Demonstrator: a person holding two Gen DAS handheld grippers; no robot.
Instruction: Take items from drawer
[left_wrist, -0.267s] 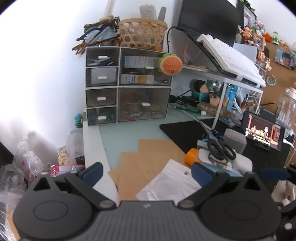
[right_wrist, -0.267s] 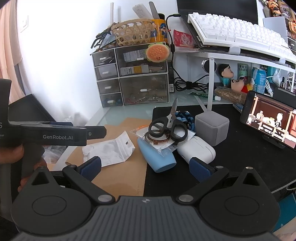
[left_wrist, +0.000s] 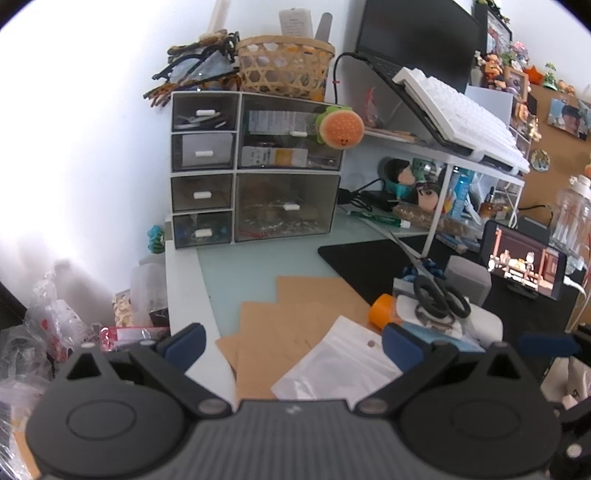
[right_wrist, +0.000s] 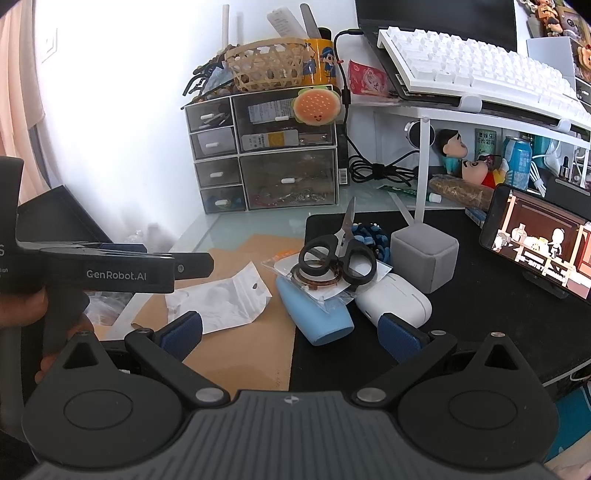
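grey plastic drawer unit (left_wrist: 255, 168) stands upper left of centre in the left wrist view, all its drawers shut, fronts facing the camera, taller than wide. nothing is taken out of it yet; this looks like the approach. next move calls for catching 1 small white handle (left_wrist: 202, 194) and pulling. lower centre, the left gripper (left_wrist: 291, 341) is spread wide and empty. the right gripper (right_wrist: 290, 328) likewise gapes, holding nothing.
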